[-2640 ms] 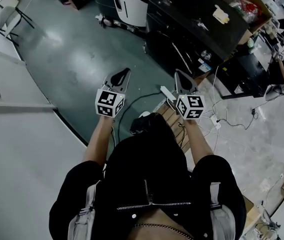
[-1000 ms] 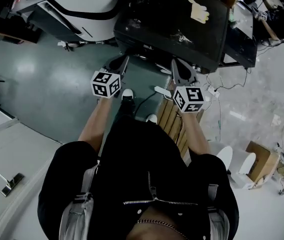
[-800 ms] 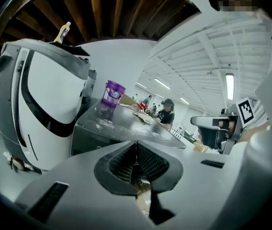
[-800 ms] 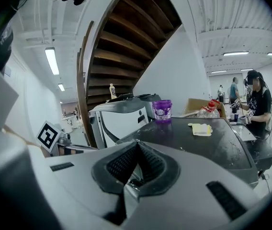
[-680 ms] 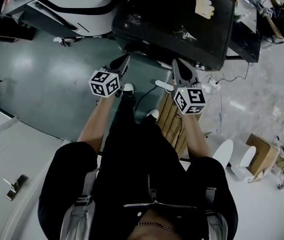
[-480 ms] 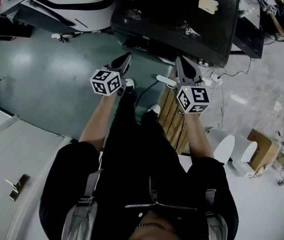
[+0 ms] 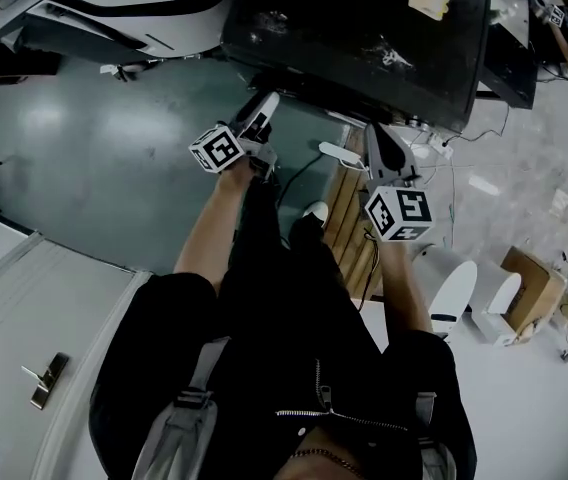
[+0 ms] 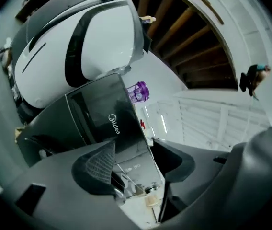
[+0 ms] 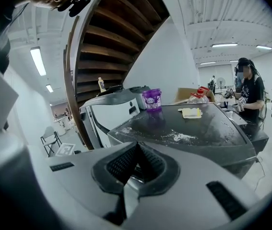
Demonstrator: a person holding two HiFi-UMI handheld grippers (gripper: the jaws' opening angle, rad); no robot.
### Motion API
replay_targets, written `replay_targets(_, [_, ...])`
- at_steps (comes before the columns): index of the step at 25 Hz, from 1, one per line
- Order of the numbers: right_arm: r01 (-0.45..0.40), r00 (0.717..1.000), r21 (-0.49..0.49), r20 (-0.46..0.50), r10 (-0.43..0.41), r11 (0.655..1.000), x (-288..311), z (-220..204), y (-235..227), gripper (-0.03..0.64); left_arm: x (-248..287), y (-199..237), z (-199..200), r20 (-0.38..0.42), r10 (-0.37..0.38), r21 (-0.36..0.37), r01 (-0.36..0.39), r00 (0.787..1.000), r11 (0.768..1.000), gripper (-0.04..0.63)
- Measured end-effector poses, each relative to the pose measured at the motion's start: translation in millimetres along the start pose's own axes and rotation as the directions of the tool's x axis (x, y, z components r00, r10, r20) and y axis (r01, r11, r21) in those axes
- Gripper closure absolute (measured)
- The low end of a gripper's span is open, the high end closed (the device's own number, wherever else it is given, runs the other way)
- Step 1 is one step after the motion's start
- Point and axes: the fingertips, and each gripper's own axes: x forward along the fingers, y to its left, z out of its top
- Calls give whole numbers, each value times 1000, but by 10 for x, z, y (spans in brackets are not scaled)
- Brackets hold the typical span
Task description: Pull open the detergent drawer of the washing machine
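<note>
At the washer's front, approach step, no contact yet. Washer (image 7: 364, 28) sits dead ahead, both tools held out toward it. Left hand-held gripper (image 7: 262, 108) is rolled on its side and points level at the front panel. Its jaws have just been opening and stand wide apart with nothing gripped, the panel showing through the gap. Drawer (image 8: 137, 161) is judged to be the lighter strip next to the Midea logo (image 8: 113, 124), framed between the left jaws. It looks flush with the front, not pulled yet. Right hand-held gripper (image 7: 377, 136) hangs near the washer's near edge, tilted a little down, jaws together on nothing, idle. Purple cup (image 9: 152, 99) and yellow pad (image 9: 192, 112) are on the washer top, not in play. Next move, likely: carry the left jaws onto the drawer's edge or recess, close firmly, then pull straight back toward the body. A square, level pull should keep the drawer from jamming. Handle shape is too small to tell
</note>
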Motion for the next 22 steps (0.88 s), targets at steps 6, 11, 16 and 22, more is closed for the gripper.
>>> replay_targets(6, [28,998,9,-48,-28,1000,-47,-184,-85,611,162,257,35,56,-95,-153,103,994,983,318])
replay_targets(11, [59,995,29,-81,-57,998,-134,-322,-135,611,329,386,92,102,-205,-254,225,973,941,313])
replay_targets(16, [84,990,60,-116,-76,995,-182,-459,-161,611,474,547,162,152,-225,-295,261,962,919,312])
replay_targets(22, [97,986,73,-140,-87,993,-194,-541,-162,611,526,472,210,234,-334,-325,397,913,859,311])
